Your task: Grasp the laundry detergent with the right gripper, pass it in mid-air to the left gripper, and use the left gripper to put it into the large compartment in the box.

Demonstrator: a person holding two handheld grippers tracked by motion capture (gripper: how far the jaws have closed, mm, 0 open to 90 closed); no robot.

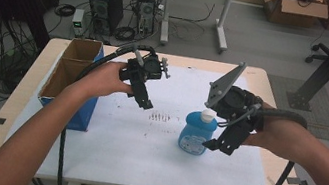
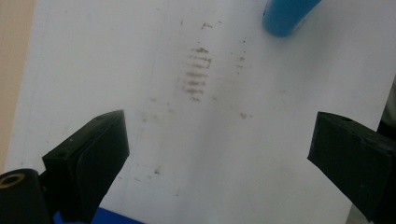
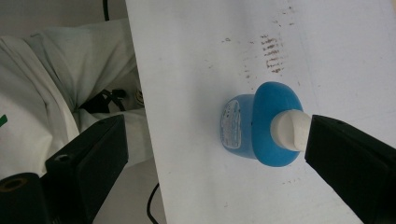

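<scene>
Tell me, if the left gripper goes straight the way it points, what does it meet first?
Probably the white table cover: the open left gripper aims at its bare, stained surface, with the blue bottle off to the side.

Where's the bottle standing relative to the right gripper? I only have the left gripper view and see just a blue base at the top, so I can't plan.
Observer: The bottle stands upright on the white sheet, right beside the right gripper.
Operator: Is it gripped?
Observer: No. In the right gripper view the jaws stand wide open; one jaw sits by the white cap, the other well clear.
Operator: Anything else on the table?
Observer: An open cardboard box with blue sides stands at the left edge, behind the left gripper.
</scene>
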